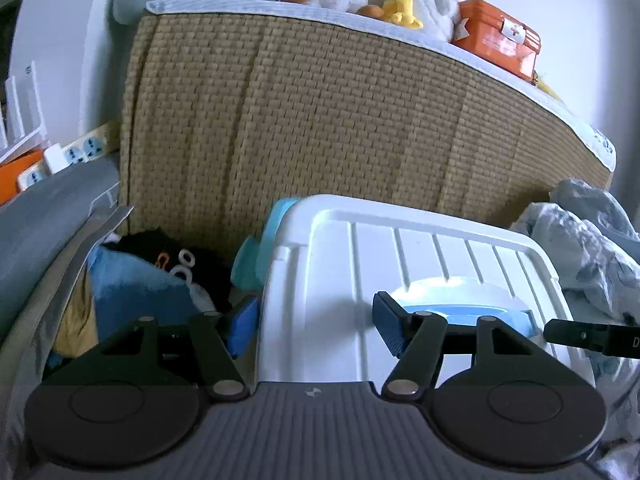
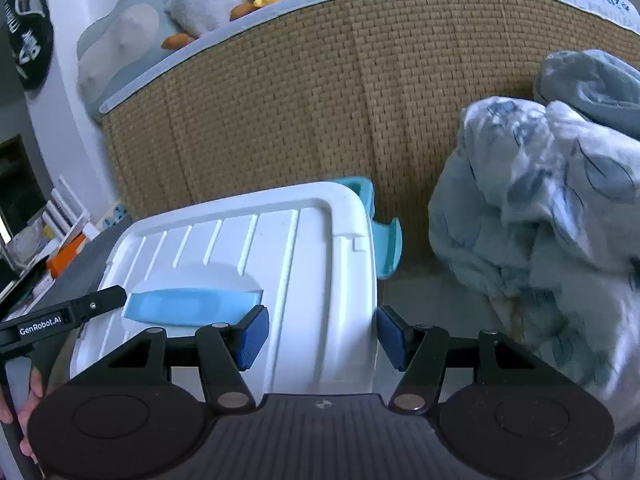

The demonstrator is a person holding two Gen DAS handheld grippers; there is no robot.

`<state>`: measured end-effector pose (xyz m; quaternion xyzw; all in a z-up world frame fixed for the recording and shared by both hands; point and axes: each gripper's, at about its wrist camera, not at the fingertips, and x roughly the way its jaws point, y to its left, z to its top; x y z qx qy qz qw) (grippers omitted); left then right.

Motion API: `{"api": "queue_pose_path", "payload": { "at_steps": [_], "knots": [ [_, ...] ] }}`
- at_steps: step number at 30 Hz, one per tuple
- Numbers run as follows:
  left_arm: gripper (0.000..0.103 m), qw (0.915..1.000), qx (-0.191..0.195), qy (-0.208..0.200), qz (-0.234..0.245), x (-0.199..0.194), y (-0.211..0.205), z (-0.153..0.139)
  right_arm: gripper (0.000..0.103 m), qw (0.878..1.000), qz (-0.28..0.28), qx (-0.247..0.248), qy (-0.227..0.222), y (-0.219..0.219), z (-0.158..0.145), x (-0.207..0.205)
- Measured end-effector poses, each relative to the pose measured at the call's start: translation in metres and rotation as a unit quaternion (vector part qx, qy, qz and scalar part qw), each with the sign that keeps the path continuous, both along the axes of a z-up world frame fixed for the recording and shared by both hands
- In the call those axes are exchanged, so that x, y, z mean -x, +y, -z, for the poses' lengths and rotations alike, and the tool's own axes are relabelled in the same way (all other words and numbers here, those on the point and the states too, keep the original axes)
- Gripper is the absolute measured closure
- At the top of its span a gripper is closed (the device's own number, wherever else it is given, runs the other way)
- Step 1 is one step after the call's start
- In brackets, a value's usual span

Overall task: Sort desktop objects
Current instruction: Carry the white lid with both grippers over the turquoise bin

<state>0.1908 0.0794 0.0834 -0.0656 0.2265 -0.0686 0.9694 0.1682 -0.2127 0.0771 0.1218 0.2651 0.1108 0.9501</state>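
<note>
My left tool [image 1: 316, 324] is spread wide astride the left edge of the white storage box [image 1: 420, 264], low centre of frame; its lid is on, contents hidden. My right tool [image 2: 322, 334], also spread, straddles the box's right edge. The woven bed side [image 1: 320, 120] stands close behind; a rumpled blanket [image 2: 540, 208] crowds the right.

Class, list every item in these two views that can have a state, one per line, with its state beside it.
white storage box: lid on, closed
blue lid handle: lying flat in its recess
left gripper: jaws open, straddling the box's left edge
right gripper: jaws open, straddling the box's right edge
orange first-aid case: closed
blue blanket: crumpled beside the box
</note>
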Motion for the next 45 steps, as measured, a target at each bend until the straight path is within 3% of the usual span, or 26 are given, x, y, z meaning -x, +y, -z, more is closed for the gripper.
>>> {"api": "queue_pose_path", "payload": {
  "at_steps": [9,19,29,45],
  "knots": [
    [0.038,1.0000,-0.008,0.004,-0.002,-0.052,-0.002,-0.003,0.039,1.000,0.017,-0.008,0.012,-0.009,-0.006,-0.054],
    [0.038,0.9999,0.012,0.012,0.001,-0.097,0.010,0.006,0.039,1.000,0.014,0.016,0.009,-0.002,-0.006,-0.093],
    [0.038,0.9996,0.009,0.028,-0.002,-0.118,0.013,0.015,0.039,1.000,0.007,0.006,0.023,0.001,0.004,-0.107],
    [0.038,0.9997,0.005,0.021,-0.009,-0.138,0.009,0.014,0.039,1.000,0.000,0.004,0.022,-0.002,0.007,-0.124]
  ]
}}
